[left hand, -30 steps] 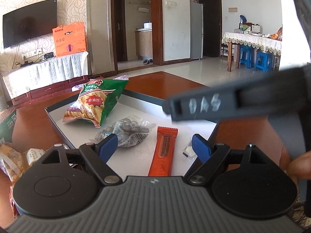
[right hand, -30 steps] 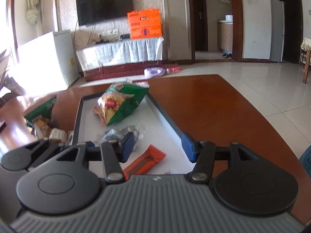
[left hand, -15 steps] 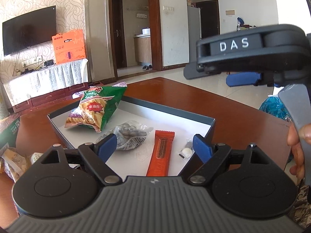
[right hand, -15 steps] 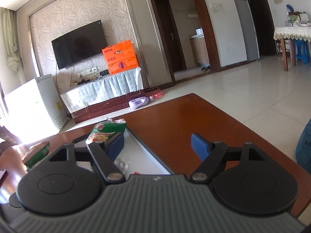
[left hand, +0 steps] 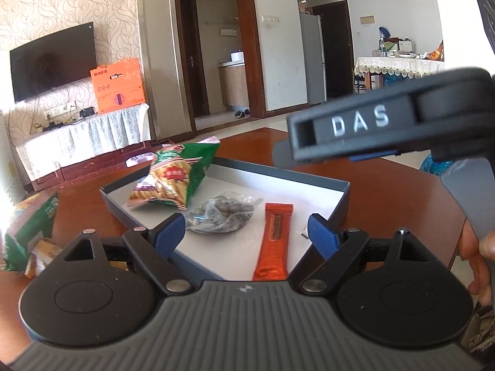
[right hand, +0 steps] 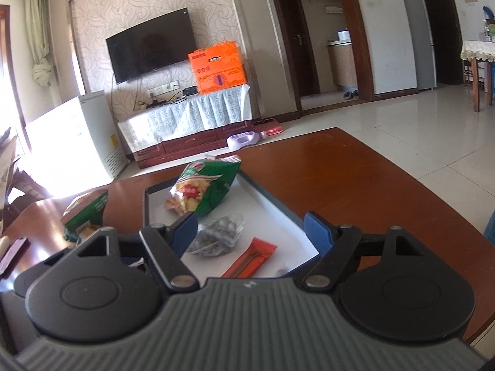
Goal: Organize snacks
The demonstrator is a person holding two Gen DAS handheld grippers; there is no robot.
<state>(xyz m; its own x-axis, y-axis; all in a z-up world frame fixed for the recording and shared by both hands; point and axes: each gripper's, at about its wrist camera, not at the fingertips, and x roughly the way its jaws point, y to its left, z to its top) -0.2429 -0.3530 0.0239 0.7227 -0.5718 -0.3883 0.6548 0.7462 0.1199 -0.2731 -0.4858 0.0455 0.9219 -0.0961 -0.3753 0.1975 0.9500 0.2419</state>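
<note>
A shallow dark-rimmed box (left hand: 342, 196) with a white floor lies on the brown table. In it are a green chip bag (left hand: 173, 179), a clear bag of dark nuts (left hand: 219, 213), an orange bar (left hand: 273, 241) and a small white candy (left hand: 304, 232). My left gripper (left hand: 247, 235) is open and empty over the box's near edge. My right gripper (right hand: 250, 232) is open and empty, near the same box (right hand: 278, 207); its view shows the chip bag (right hand: 207, 191), nuts (right hand: 216, 235) and orange bar (right hand: 250, 259). The right gripper's body (left hand: 386, 123) crosses the left wrist view.
More snack packs (left hand: 31, 232) lie on the table left of the box, also in the right wrist view (right hand: 86, 213). A dark flat item (right hand: 12, 256) lies at the far left. The table's right edge (right hand: 433, 185) drops to a tiled floor.
The right gripper tilted up half a second ago and has dipped back down over the box. The left gripper stays over the box's near edge. Both stay open.
</note>
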